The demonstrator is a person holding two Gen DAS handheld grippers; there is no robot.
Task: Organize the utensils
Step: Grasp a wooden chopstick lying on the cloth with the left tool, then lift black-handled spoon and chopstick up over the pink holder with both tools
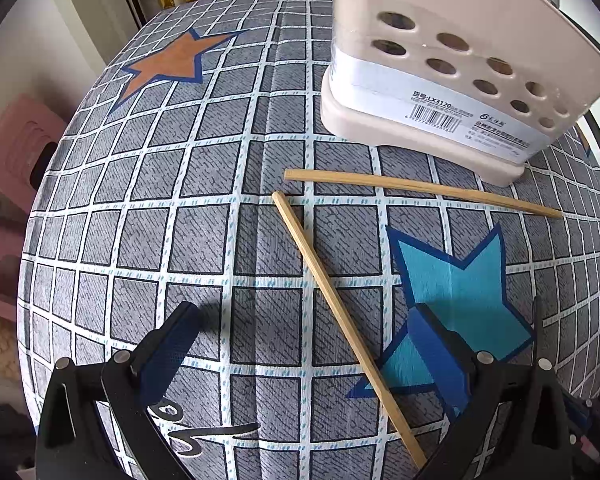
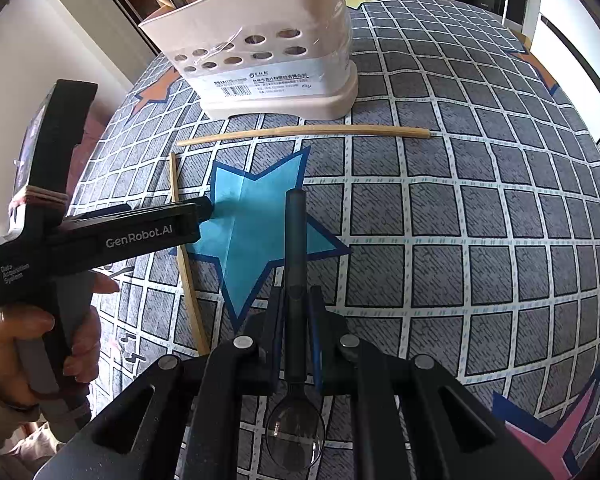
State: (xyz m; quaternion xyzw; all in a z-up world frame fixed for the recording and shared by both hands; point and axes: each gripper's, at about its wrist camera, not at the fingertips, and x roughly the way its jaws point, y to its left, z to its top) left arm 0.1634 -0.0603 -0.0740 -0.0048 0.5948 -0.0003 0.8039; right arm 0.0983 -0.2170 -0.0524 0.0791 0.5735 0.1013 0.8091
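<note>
- The spoon (image 2: 296, 300) is pinched in the right tongs (image 2: 296, 320), with the dark handle pointing ahead and the shiny bowl back near the camera.
- I think it is held by the handle so it can drop into the holder (image 2: 260, 60), which stands ahead and well apart.
- Two chopsticks (image 1: 340, 300) lie flat on the checked cloth (image 1: 140, 200) in front of the holder, likely waiting their turn.
- The left tongs (image 1: 308, 332) are wide apart and empty, hanging over the near chopstick, which lies between the fingers.
- A hand (image 2: 40, 340) grips the left tool.
</note>
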